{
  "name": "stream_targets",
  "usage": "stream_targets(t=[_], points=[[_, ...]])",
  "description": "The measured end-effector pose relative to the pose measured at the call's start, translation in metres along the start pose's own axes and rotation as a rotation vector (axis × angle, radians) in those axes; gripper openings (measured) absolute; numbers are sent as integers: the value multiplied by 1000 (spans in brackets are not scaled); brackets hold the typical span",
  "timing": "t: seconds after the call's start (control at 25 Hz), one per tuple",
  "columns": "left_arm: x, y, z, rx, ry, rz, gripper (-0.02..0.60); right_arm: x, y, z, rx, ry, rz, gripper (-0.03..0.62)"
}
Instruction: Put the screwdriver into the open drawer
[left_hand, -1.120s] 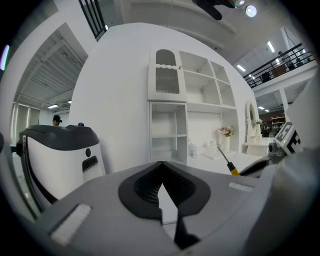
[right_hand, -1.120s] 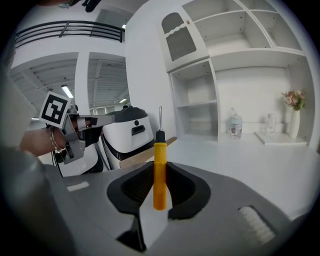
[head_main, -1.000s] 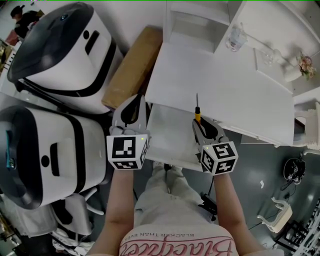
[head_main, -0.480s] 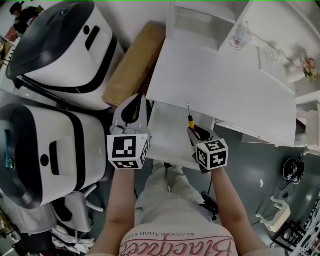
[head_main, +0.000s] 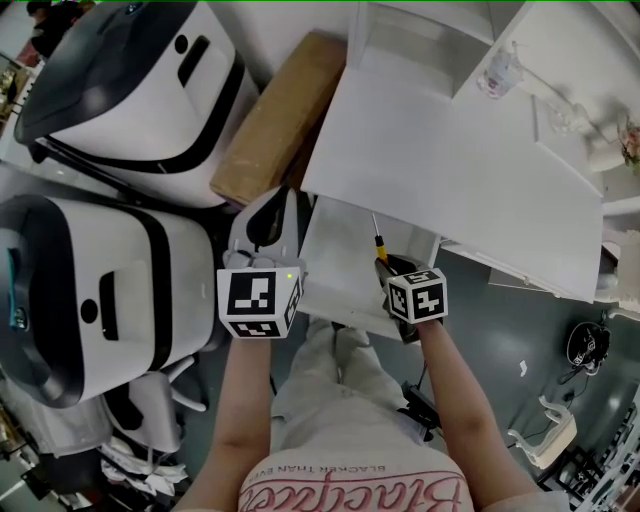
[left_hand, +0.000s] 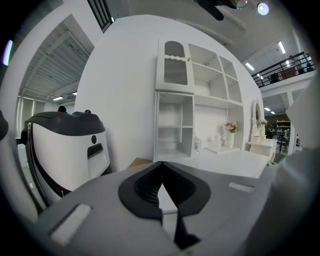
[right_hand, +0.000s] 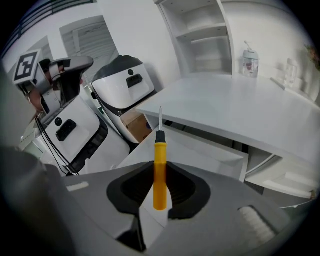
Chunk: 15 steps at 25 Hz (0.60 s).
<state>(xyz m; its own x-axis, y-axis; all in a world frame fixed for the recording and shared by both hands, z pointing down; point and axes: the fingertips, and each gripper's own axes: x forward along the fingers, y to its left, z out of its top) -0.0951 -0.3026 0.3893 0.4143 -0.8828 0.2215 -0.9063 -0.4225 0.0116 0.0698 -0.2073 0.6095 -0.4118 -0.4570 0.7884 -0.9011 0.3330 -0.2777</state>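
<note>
The screwdriver (right_hand: 159, 167) has an orange handle and a thin metal shaft. My right gripper (right_hand: 160, 175) is shut on the handle, with the shaft pointing forward and down. In the head view the screwdriver (head_main: 378, 240) hangs over the open white drawer (head_main: 335, 270), which is pulled out from under the white desk (head_main: 460, 160). My right gripper (head_main: 387, 264) is tipped steeply down at the drawer's right side. My left gripper (head_main: 268, 212) is held level just left of the drawer, shut and with nothing in it; its black pads (left_hand: 150, 182) meet at the tips.
Two large white-and-black machines (head_main: 120, 90) (head_main: 90, 290) stand on the left. A cardboard box (head_main: 280, 115) leans between them and the desk. A bottle (head_main: 503, 70) and small ornaments sit at the back of the desk beside a white shelf unit (left_hand: 175, 125).
My right gripper has sunk and tipped downward, bringing the screwdriver from above the desk edge to over the drawer. The left gripper has hardly moved.
</note>
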Motion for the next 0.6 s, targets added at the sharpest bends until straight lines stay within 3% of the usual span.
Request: stream_targets(t=[0.6], points=[[-10,11,-15,22,48,19,17,52,-25,-52,145,176,-50,77]])
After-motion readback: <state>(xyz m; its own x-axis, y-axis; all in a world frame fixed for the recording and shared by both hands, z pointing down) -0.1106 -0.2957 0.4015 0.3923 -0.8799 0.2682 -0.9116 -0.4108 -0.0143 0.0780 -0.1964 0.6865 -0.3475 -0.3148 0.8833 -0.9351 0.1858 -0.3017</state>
